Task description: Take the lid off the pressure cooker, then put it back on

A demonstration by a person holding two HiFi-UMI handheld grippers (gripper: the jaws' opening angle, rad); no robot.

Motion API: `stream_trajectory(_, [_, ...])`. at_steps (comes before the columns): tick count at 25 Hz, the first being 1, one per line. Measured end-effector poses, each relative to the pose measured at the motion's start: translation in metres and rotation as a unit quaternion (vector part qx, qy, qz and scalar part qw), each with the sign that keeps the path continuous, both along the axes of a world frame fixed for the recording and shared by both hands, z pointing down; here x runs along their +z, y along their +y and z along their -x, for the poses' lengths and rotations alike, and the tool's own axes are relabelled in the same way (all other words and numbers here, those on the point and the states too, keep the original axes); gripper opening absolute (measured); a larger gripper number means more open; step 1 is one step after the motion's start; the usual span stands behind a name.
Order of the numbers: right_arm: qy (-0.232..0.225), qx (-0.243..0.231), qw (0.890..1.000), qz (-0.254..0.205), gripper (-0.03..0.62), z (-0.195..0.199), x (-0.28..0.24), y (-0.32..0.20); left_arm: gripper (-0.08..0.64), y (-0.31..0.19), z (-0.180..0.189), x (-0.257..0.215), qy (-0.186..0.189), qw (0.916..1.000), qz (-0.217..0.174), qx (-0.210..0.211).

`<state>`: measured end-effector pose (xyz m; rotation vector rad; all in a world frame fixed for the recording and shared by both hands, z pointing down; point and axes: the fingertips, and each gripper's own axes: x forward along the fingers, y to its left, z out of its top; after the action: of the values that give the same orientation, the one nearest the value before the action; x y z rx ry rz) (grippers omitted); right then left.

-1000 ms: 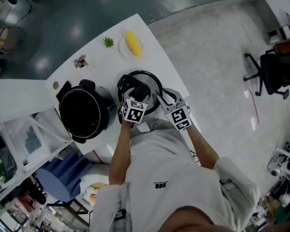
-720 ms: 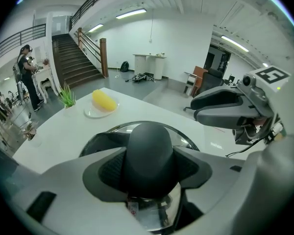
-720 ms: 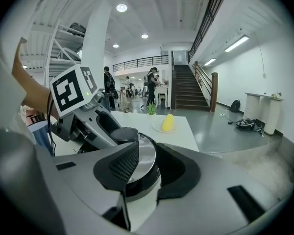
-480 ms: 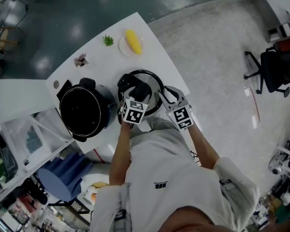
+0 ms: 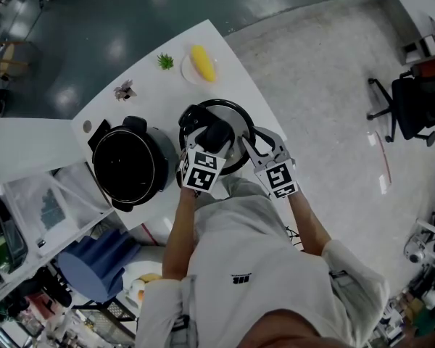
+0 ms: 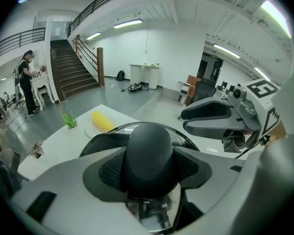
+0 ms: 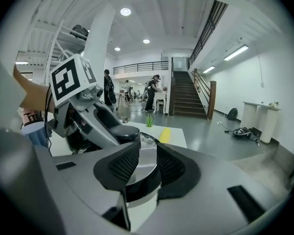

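Lid knob (image 6: pixel 149 151) between left fingers (image 6: pixel 105 169), rim (image 7: pixel 143 187) between right fingers (image 7: pixel 120 166)

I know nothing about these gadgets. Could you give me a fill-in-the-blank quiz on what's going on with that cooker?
1. The fingers of the left gripper clamp the black ____ of the lid.
2. The fingers of the right gripper pinch the lid's ____.
3. In the head view, the open pot stands on the table to the lid's ____.
4. The item on the small plate is ____ in colour.
Missing words: knob; rim; left; yellow.
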<state>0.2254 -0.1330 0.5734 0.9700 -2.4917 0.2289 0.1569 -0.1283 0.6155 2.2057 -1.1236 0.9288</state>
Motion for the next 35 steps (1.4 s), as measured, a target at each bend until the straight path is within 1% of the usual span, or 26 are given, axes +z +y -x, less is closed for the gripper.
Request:
stream_trajectory(7, [-0.005,0.005,1.000,-0.025,0.115,-0.002,-0.045,-0.003,0.287,-0.004,-0.002,-0.048,0.030,0.9996,-0.003,0.003])
stream_trajectory(9, [-0.010,0.005,0.999,-0.031,0.115,-0.002,-0.057,-0.004,0.287,-0.004,-0.003,-0.062,0.030,0.9994,-0.014,0.008])
stream_trajectory(12, [-0.018,-0.001,0.998,-0.052,0.115,0.001,-0.076,-0.005,0.287,-0.005,-0.002,-0.084,0.028,0.9991,-0.027,0.015])
stream_trajectory(16, [-0.026,-0.005,0.998,-0.056,0.115,0.008,-0.100,-0.001,0.287,-0.002,0.002,-0.110,0.021,0.9987,-0.037,0.026])
stream_trajectory(20, [-0.037,-0.026,0.995,-0.090,0.115,0.020,-0.122,0.003,0.287,0.003,0.010,-0.132,0.016,0.9978,-0.052,0.038])
stream_trajectory(22, [-0.041,-0.034,0.993,-0.109,0.115,0.028,-0.131,0.006,0.287,0.007,0.017,-0.143,0.020,0.9972,-0.059,0.043])
stream_trajectory(25, [-0.041,-0.035,0.991,-0.123,0.115,0.043,-0.143,0.011,0.287,0.014,0.031,-0.159,0.025,0.9961,-0.067,0.052])
stream_trajectory(30, [-0.043,-0.033,0.990,-0.134,0.115,0.075,-0.159,0.025,0.287,0.029,0.063,-0.175,0.025,0.9945,-0.079,0.064])
stream_trajectory(35, [-0.043,-0.036,0.989,-0.138,0.115,0.115,-0.165,0.040,0.287,0.043,0.104,-0.180,0.026,0.9940,-0.079,0.071])
